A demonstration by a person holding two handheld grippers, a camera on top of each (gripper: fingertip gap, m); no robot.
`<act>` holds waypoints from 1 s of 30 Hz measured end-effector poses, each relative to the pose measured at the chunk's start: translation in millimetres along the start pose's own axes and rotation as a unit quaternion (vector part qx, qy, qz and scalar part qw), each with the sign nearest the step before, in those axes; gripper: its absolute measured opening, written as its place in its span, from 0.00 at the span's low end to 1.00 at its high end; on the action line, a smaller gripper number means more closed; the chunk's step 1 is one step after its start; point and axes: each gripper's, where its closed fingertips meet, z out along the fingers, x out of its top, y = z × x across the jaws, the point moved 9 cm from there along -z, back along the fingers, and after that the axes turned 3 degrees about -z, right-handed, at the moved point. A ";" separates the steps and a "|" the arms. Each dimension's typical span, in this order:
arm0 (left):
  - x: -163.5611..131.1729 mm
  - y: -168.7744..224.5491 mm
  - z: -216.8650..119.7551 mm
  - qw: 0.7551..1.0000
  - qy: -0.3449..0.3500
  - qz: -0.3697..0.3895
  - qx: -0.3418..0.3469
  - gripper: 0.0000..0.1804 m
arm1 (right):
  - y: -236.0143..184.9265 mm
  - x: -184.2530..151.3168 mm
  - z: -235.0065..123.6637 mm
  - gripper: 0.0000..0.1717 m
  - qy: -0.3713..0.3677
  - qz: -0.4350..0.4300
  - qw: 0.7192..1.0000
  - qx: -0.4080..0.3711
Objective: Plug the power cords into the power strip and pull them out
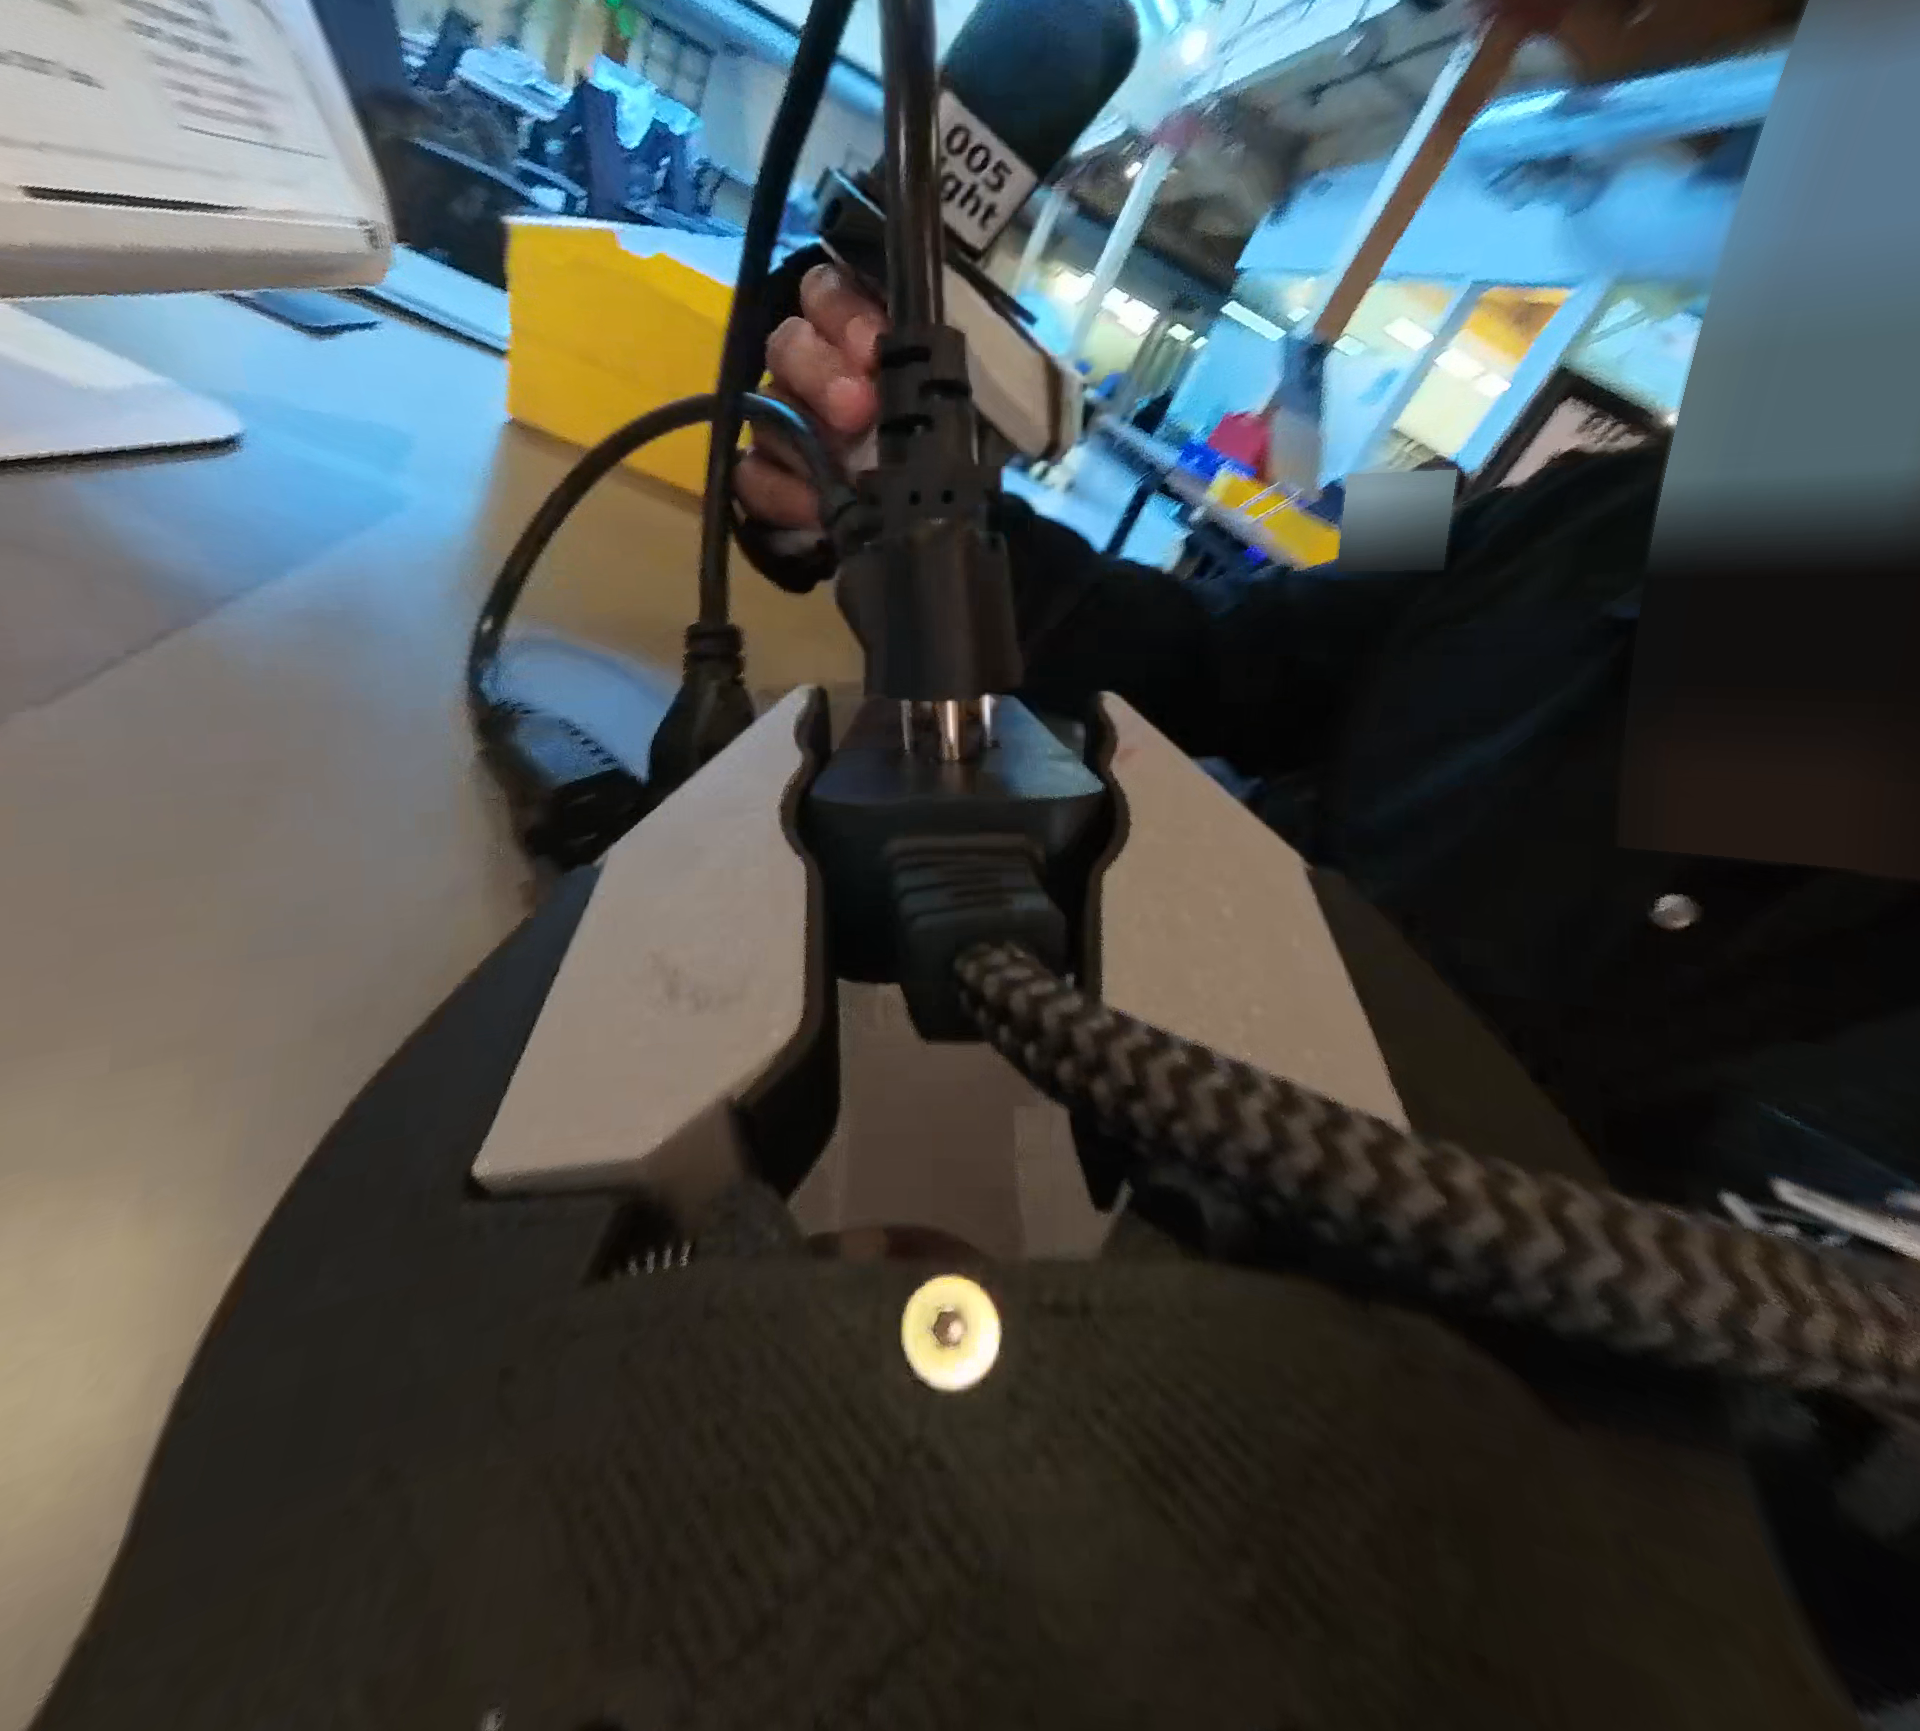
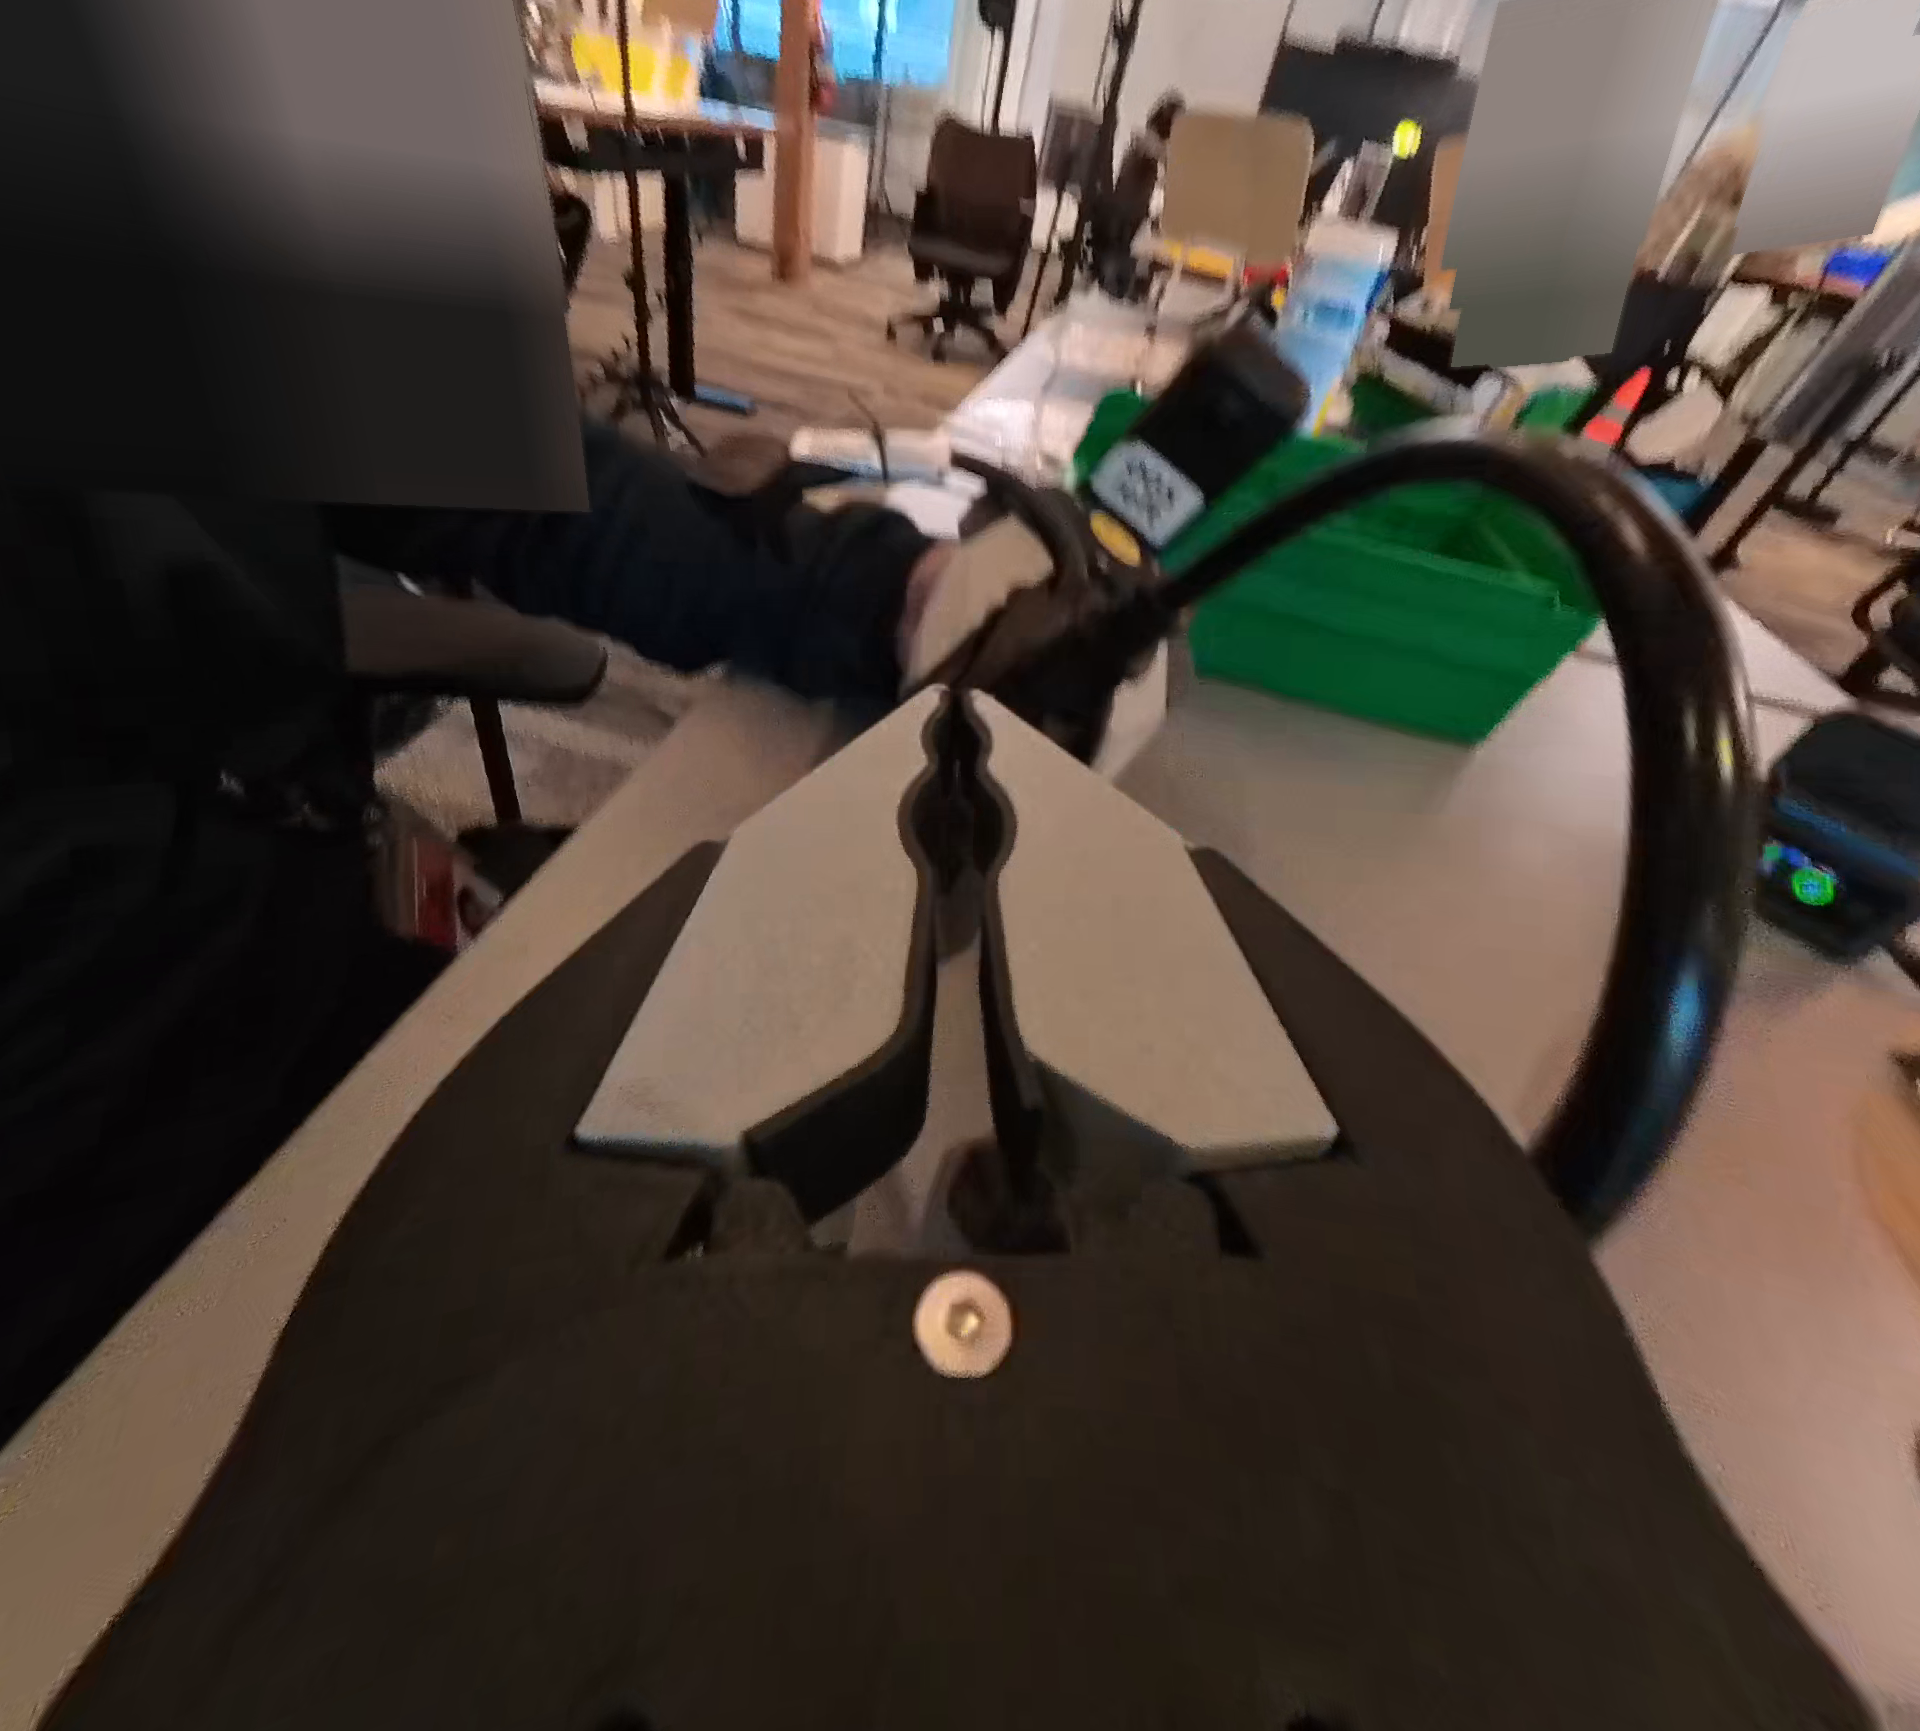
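Black plug half-seated in held strip: hazards and orientation

Item 1, power strip [image 1: 951,808]: black body, clamped end-on between the grey fingers [image 1: 686,933] of the left gripper [image 1: 951,746], both pads pressed on its sides. Long axis runs straight away from the left wrist camera, socket face up. Braided grey-black lead [image 1: 1351,1162] exits toward the camera and off to the right.

Item 2, plug [image 1: 940,621]: black, standing upright on the strip, metal prongs [image 1: 948,731] still showing between plug and socket, so judged only part seated. Long axis vertical, prongs down; its cord [image 1: 894,71] rises, arches over and falls to the table [image 1: 260,746].

Item 3, right gripper [image 2: 956,705]: jaws together, nothing between the pads in its own view. In the left wrist view it sits behind the plug, held by a hand [image 1: 821,393].

Item 4, second black connector [image 1: 707,705]: beside the strip, on the left.

Risks, as judged:
- The stiff arched cord may lever the unheld plug sideways, bending prongs or tipping it out.
- Any push or pull off the vertical could twist the strip in its end-on clamp.
- The braided lead may drag on the strip.
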 end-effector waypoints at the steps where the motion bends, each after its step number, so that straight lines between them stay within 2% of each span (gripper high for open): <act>1: -0.6 1.0 -2.4 1.000 -0.008 0.013 0.015 0.26 | -1.3 -6.3 -3.7 0.00 -0.019 0.002 1.000 -0.003; 4: -2.3 1.8 -7.9 0.998 -0.019 0.035 0.044 0.26 | -4.3 -18.2 -12.2 0.00 -0.048 0.014 0.999 -0.003; 9: -3.7 -0.8 -8.0 0.997 -0.036 0.029 0.064 0.26 | -6.2 -29.4 -8.1 0.00 -0.099 0.031 0.995 0.006; 13: -7.8 -0.6 -5.7 0.993 -0.073 0.038 0.088 0.26 | -10.6 -40.3 -0.9 0.00 -0.159 0.014 0.987 0.015; 17: -13.7 -0.3 -3.2 0.984 -0.117 0.050 0.127 0.26 | -11.7 -47.9 2.5 0.03 -0.184 0.018 0.983 0.021; 18: -15.2 0.2 -2.9 0.981 -0.127 0.055 0.135 0.26 | -10.9 -48.7 3.0 0.07 -0.185 0.023 0.982 0.019; 20: -18.6 1.1 -3.1 0.976 -0.148 0.060 0.149 0.26 | -8.3 -51.1 2.9 0.09 -0.190 0.032 0.981 0.011; 27: -20.9 5.3 -10.5 0.973 -0.143 0.057 0.171 0.26 | -14.9 -50.4 14.8 0.14 -0.180 0.049 0.982 0.036; 29: -22.0 7.5 -9.3 0.971 -0.146 0.070 0.176 0.26 | -16.7 -51.2 25.3 0.22 -0.189 0.057 0.980 0.029; 30: -22.6 8.5 -8.3 0.969 -0.149 0.078 0.179 0.26 | -15.9 -53.1 31.4 0.29 -0.203 0.065 0.977 0.015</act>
